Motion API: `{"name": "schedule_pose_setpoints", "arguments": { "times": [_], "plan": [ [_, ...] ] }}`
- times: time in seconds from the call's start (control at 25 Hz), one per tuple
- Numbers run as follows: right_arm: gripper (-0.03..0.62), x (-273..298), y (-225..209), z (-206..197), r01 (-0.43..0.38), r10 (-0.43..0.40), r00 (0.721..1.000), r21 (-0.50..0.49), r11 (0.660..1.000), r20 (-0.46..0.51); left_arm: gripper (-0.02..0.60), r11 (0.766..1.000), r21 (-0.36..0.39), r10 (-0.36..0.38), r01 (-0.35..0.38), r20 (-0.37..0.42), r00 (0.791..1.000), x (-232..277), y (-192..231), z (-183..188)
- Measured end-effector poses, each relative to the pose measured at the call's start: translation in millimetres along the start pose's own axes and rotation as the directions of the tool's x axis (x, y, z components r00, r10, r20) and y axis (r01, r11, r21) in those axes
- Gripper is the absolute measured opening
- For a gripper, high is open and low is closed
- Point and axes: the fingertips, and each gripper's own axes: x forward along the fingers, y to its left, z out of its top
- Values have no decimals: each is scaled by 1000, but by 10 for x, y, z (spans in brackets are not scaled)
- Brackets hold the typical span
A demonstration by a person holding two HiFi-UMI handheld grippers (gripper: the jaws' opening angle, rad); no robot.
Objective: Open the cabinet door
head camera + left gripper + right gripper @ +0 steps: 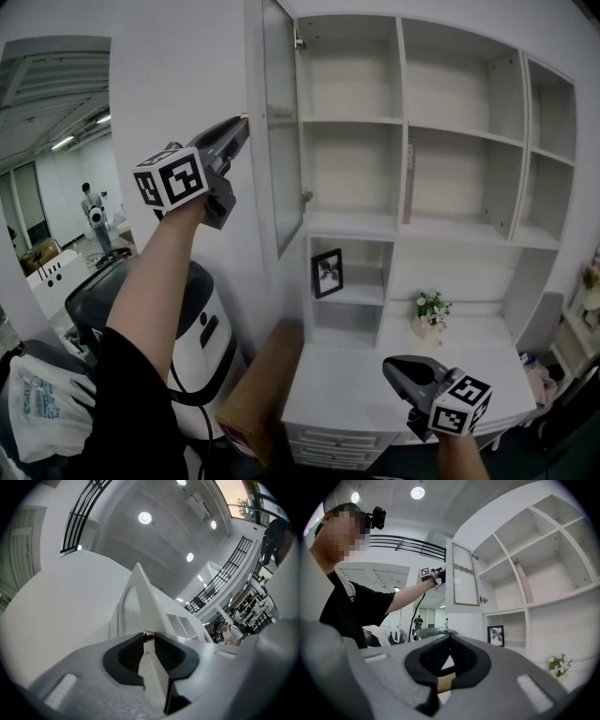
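Only left gripper view shows left gripper (pixel 149 638) clamped on cabinet door (pixel 139 592) edge. Right gripper view: right gripper (pixel 450 637) jaws together, empty. Head view: bag (pixel 42 412) print illegible.

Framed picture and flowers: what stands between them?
Only the cubby's white side wall, seen in the head view; the framed picture sits inside, the flowers outside.

no writing is legible; teal print on the white bag (pixel 37 417) is blurred.
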Motion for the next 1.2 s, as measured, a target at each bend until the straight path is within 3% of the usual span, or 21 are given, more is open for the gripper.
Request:
{"name": "schedule_pose_setpoints", "arguments": {
  "times": [0.08,0.32,0.48,0.6,0.76,0.88,1.0,1.2],
  "plan": [
    [2,-40,11,-4,1,-1,1000,-2,1000,-6,77,999,-34,2,-2,0,1000,-25,6,-23],
    [2,-238,59,34,-21,21,1000,-27,999,-20,181,996,-88,20,-23,-34,999,-266,-152,-48],
    [2,-461,63,97,-37,37,999,-21,999,-16,184,998,5,59,-59,-81,995,-530,-508,-93],
    [2,-621,102,158,-54,54,999,-23,998,-5,180,996,7,87,-87,-94,992,-746,-858,-156],
    [2,-850,231,142,-68,68,998,-23,997,8,137,996,-87,7,-14,-89,996,-1020,-1600,-308],
    [2,-1004,363,96,-72,72,997,-24,997,15,113,980,-193,-60,42,-85,995,-1245,-2188,-485],
    [2,-1151,529,58,-77,78,997,-25,997,25,57,969,-237,-92,65,-106,990,-1456,-2715,-715],
    [2,-1399,833,-55,-92,92,996,-13,996,21,32,947,-294,-197,127,-222,955,-1739,-3667,-1207]
  ]
}}
